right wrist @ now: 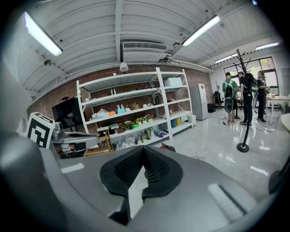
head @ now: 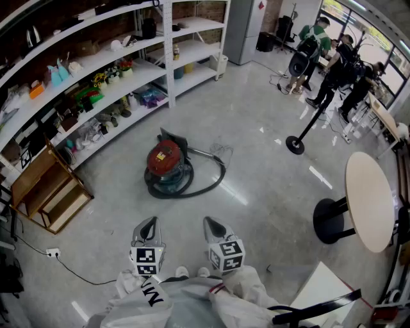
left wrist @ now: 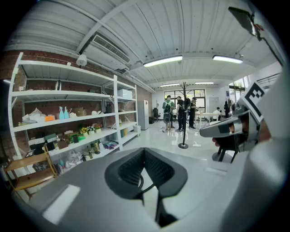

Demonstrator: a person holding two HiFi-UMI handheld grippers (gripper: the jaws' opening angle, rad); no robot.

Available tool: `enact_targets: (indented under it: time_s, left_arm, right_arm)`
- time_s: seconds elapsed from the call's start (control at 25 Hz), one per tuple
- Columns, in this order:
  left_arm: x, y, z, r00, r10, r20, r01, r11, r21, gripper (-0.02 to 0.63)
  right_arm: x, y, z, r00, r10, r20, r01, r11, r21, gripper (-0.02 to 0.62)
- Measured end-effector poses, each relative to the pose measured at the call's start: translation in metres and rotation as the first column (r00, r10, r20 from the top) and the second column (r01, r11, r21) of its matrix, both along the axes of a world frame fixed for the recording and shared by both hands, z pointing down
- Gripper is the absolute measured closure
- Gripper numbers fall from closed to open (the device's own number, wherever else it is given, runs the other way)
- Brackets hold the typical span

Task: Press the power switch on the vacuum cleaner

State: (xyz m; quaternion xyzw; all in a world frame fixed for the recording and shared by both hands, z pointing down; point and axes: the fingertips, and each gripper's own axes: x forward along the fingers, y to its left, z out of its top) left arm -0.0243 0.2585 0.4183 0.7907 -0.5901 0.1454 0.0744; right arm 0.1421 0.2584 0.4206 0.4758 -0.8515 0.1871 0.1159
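Your left gripper [head: 148,224] and right gripper [head: 213,225] are held side by side, each with jaws closed on nothing. The vacuum [head: 165,163] stands on the floor [head: 256,160], well ahead of both grippers, ringed by its hose [head: 211,183], near the shelves [head: 128,83].

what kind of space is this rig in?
Probably a lab or test studio: white open shelving stocked with mixed household items along a brick wall, a red vacuum cleaner on the polished floor, people with equipment near the windows.
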Motion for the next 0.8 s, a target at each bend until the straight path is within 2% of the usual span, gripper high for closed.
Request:
enact_targets:
  time_s: [0.32,0.8]
  left_arm:
    - [-0.001,-0.002,-0.001,1.0,0.0,0.006,0.0,1.0,0.01,0.606]
    - [-0.021,0.005,0.006,1.0,-0.025,-0.011,0.025,1.0,-0.003,0.606]
  right_arm:
    - [-0.005,-0.007,-0.004,1.0,-0.003,-0.003,0.004,1.0,0.021,0.596]
    - [-0.02,-0.008,-0.003,1.0,-0.021,0.013,0.021,1.0,0.007,0.595]
